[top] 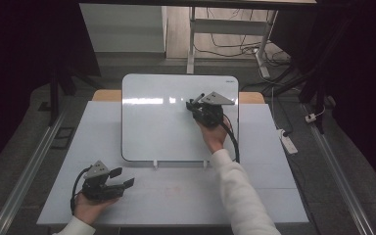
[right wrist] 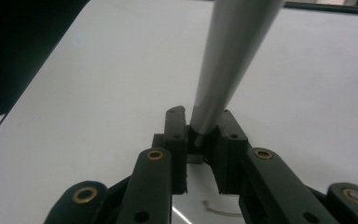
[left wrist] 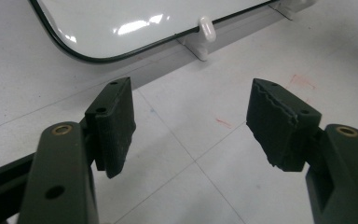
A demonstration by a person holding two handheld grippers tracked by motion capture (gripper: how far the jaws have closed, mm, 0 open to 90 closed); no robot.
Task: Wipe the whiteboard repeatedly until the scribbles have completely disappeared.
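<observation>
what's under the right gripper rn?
The whiteboard, blank where visible. The right gripper hovers over its upper right part, jaws clamping a grey marker. The gripper and hand cover the board directly beneath, so any marks there are hidden.

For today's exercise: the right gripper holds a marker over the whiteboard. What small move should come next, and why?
Probably lower the marker tip onto the whiteboard: the right gripper is shut on it above the blank surface, and the left gripper rests open on the table.

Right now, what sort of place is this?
Probably a lab or workshop data-collection bench: a white table bearing a whiteboard, a desk frame with loose cables behind, and a power strip on the floor.
</observation>
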